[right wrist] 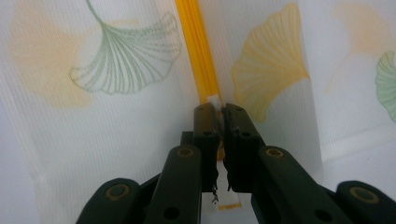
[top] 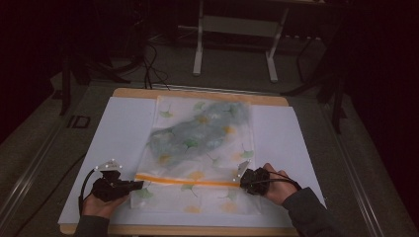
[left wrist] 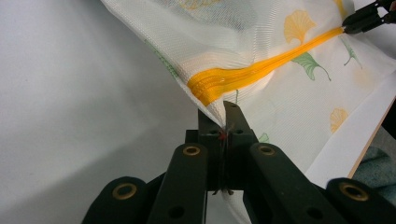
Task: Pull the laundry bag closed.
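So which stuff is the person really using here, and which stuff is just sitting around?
In use:
- mesh laundry bag with ginkgo leaf print
- its orange zipper
- left gripper, shut on the bag's edge
- right gripper, shut on the zipper pull
- bluish clothing inside the bag

Just lying about:
- white sheet on the table
- metal stand behind
- floor cables
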`<move>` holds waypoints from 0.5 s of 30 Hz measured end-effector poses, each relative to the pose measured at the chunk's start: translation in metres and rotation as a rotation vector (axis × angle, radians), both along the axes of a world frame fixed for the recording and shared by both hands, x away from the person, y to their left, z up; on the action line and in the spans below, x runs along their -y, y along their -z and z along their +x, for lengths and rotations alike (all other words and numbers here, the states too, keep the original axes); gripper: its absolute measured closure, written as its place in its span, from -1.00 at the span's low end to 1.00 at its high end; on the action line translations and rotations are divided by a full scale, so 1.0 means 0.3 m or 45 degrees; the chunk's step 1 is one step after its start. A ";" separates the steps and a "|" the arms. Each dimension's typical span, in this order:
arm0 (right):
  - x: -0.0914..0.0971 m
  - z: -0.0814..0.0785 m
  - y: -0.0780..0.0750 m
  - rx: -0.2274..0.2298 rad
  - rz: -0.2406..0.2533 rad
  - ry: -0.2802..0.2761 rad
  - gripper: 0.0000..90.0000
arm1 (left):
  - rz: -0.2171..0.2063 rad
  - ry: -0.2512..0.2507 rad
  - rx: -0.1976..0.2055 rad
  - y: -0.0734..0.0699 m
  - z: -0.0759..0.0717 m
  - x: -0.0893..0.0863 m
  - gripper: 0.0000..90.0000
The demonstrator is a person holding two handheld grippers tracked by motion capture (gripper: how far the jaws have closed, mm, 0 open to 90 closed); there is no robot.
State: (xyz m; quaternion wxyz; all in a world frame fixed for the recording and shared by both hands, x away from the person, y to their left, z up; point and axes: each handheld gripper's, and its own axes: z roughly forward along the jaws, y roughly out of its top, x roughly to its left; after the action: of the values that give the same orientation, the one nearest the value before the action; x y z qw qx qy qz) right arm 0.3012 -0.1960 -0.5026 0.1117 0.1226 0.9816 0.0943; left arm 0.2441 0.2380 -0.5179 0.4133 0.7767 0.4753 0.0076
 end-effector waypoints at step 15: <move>0.054 0.002 -0.009 -0.009 -0.005 0.027 0.87 | -0.001 0.001 -0.001 0.000 0.000 -0.002 0.97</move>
State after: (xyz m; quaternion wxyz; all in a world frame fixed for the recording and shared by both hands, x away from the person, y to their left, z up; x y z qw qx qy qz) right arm 0.3018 -0.2123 -0.5000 0.1095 0.1333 0.9808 0.0906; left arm 0.2441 0.2386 -0.5180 0.4135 0.7766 0.4752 0.0071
